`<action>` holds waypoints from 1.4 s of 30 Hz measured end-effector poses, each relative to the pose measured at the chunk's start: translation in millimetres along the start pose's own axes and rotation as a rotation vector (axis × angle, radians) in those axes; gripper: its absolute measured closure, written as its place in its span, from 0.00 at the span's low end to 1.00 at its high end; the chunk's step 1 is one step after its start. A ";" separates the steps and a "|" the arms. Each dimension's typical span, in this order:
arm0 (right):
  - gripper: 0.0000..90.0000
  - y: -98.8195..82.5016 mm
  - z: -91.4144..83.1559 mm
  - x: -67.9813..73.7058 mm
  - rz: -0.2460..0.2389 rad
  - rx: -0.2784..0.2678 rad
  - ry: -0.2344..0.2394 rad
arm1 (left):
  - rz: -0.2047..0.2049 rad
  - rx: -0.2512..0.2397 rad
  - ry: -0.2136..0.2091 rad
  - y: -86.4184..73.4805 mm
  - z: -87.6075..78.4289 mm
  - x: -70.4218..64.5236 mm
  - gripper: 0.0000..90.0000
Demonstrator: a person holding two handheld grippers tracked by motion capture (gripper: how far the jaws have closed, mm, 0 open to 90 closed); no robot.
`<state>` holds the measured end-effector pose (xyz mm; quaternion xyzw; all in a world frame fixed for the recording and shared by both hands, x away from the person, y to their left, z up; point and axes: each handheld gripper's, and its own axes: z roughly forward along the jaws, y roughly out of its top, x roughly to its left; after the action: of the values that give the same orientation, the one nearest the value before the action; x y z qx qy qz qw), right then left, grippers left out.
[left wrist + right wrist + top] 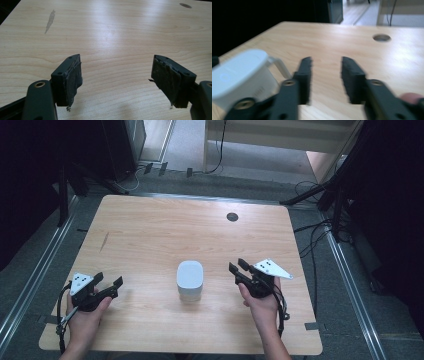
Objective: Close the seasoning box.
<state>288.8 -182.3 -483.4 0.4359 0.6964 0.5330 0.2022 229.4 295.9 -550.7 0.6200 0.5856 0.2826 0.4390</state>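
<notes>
Your left gripper (pixel 111 285) and right gripper (pixel 238 266) fingers stood open, empty; white speaker (pixel 190 280) between them looked rigid, smooth, likely slippery: grip its flat sides.

A light wooden table (pixel 165 230) with rounded corners stands on grey carpet (pixel 350 320); a round cable hole (pixel 232 217) sits near its far edge and a dull streak (pixel 104 241) marks its left side. Metal rails (pixel 37 270) run along both sides. Black stands and loose cables (pixel 312 240) crowd the dark edges. Beyond, pale flooring (pixel 187 145) catches brighter light.
</notes>
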 end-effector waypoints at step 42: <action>0.35 -84.8 -99.1 -102.6 0.057 0.024 -0.280 | 0.023 -0.011 0.005 -0.2 0.2 -3.4 0.28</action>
<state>236.8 -327.2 -545.4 0.5281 0.6552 0.4639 0.2769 229.0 292.5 -550.5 0.6234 0.5781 0.2923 0.4379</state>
